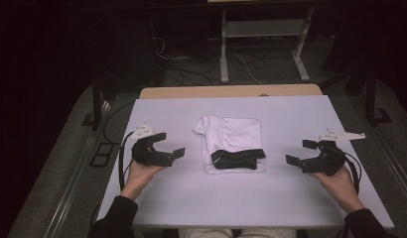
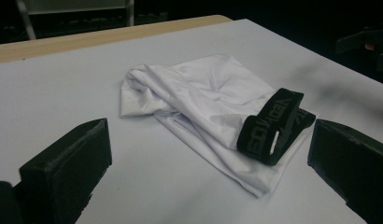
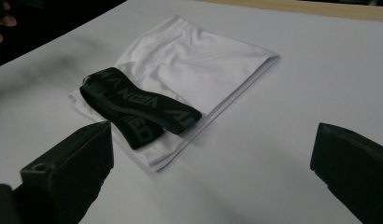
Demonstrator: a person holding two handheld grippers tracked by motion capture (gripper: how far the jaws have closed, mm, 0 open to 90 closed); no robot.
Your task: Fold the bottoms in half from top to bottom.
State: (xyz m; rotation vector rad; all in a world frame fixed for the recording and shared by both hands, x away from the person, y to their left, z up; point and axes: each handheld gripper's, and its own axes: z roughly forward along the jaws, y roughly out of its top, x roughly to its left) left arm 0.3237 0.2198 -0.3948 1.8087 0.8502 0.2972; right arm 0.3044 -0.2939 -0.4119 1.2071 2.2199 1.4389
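A folded white fabric garment with a black elastic waistband [image 1: 233, 144] lies in the middle of the white rectangular table [image 1: 291, 114], its waistband [image 1: 237, 158] along the near edge and its far left corner rumpled and turned up. In the left gripper view the garment [image 2: 203, 100] lies ahead, creased and bunched at its far end, with the printed waistband [image 2: 273, 126] curling up at the right side of the frame. In the right gripper view the garment [image 3: 199, 65] looks flatter and neatly squared, and the waistband [image 3: 138, 109] lies twisted across its near left part. The left gripper [image 1: 172, 146], held in the person's left hand [image 1: 139, 173], rests to the left of the garment, well apart from it, with its two black jaws spread wide and nothing between them. The right gripper [image 1: 300, 151], held in the right hand [image 1: 338, 186], sits to the right of the garment, also apart from it, jaws likewise wide and empty. Both grippers point inward toward the garment. Beyond the far edge of the table a strip of pale wood [image 1: 231, 91] shows, and farther off a grey metal frame [image 1: 263, 42] stands on the dark floor among cables.
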